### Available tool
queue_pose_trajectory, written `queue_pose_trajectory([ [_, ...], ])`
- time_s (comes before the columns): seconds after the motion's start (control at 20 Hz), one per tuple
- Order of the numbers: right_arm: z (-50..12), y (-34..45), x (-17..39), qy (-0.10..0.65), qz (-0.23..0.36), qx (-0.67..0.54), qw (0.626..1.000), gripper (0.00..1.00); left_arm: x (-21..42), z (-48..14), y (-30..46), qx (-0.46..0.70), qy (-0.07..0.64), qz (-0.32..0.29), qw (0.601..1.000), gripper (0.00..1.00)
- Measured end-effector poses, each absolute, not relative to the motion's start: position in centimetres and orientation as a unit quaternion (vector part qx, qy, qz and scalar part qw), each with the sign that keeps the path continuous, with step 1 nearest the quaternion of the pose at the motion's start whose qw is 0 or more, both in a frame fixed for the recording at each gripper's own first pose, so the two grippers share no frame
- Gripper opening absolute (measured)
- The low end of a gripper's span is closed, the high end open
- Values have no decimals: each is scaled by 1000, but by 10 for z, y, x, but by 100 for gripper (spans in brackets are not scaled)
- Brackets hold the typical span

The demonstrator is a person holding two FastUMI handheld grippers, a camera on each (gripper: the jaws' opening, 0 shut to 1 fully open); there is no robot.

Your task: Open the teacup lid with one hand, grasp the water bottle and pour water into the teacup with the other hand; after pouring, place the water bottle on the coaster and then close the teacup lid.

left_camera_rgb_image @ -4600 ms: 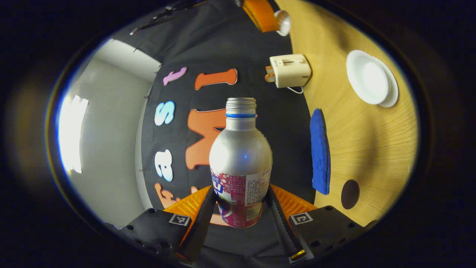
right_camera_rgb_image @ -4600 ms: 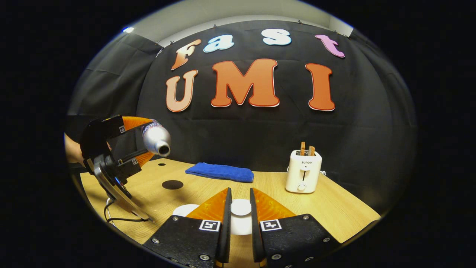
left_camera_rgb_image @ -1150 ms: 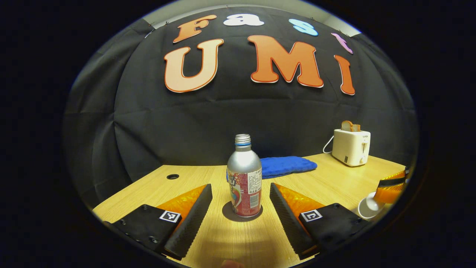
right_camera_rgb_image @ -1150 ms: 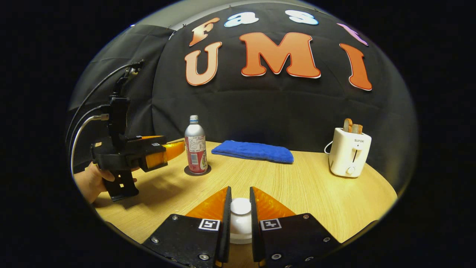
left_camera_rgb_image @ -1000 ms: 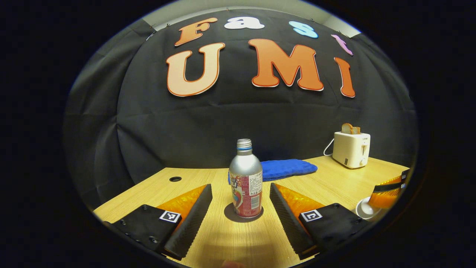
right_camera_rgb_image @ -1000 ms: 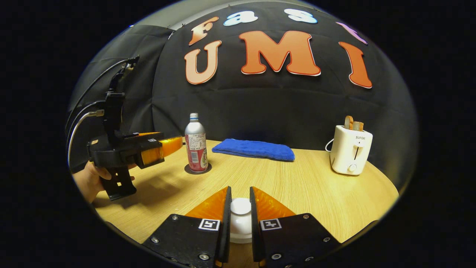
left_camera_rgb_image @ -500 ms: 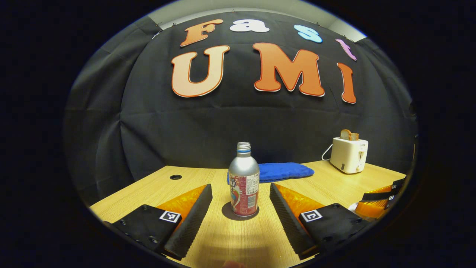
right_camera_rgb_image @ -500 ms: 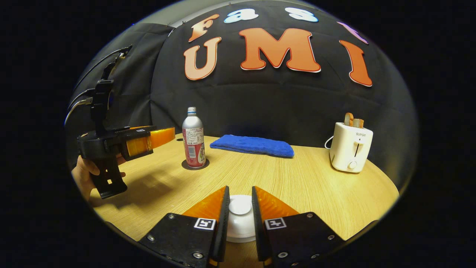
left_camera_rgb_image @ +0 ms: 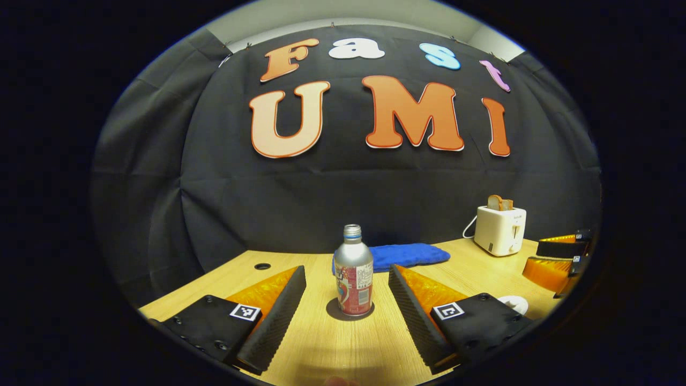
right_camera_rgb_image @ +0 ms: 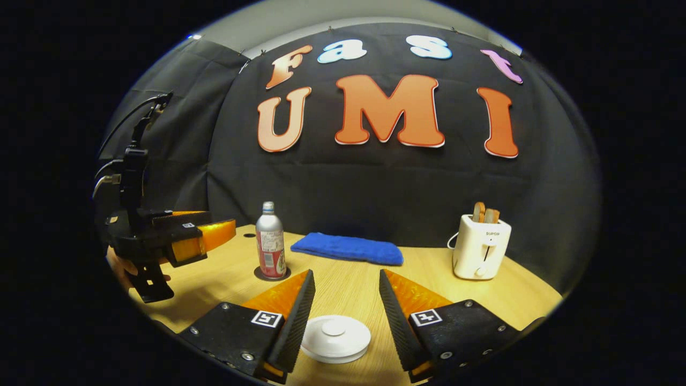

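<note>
Wooden counter [right_camera_rgb_image: 343, 287] backed by black cloth, bottle [right_camera_rgb_image: 270, 241] stood on coaster [right_camera_rgb_image: 271, 275] at 10 o'clock, lid [right_camera_rgb_image: 335, 338] seen between right gripper's [right_camera_rgb_image: 346, 296] wide jaws, left gripper's [left_camera_rgb_image: 347, 287] jaws wide.

Table [right_camera_rgb_image: 439, 284]: coaster [right_camera_rgb_image: 257, 274], cloth [right_camera_rgb_image: 347, 249], toaster [right_camera_rgb_image: 480, 246].

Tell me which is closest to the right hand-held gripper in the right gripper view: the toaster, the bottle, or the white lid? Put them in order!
1. The white lid, right between the open fingers of the right hand-held gripper.
2. The bottle, farther back on the left, standing on its coaster.
3. The toaster, off to the right near the back wall; bottle and toaster are close to call.
</note>
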State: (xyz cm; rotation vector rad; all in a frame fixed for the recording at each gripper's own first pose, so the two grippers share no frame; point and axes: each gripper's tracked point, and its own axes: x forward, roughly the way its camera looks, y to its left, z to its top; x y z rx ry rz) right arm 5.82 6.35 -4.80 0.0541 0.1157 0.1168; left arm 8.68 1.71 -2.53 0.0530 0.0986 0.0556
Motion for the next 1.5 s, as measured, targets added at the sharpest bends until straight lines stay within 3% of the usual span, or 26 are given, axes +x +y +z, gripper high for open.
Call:
queue_pose_trajectory([
  [0.25, -10, 59, 51, 13, 49, 21, 998, 82, 65, 0, 15, 33, 28, 25, 999, 100],
  [0.65, 28, 38, 44, -35, 5, 10, 999, 88, 42, 27, 33, 21, -26, 63, 997, 100],
  [1.35, 36, 19, 47, -46, -8, 16, 999, 90, 38, 36, 40, 20, -49, 89, 995, 100],
  [1.4, 36, 17, 48, -47, -10, 15, 999, 90, 40, 33, 40, 19, -47, 93, 994, 96],
  [1.5, 37, 15, 48, -49, -13, 12, 999, 90, 42, 32, 40, 19, -45, 91, 995, 100],
])
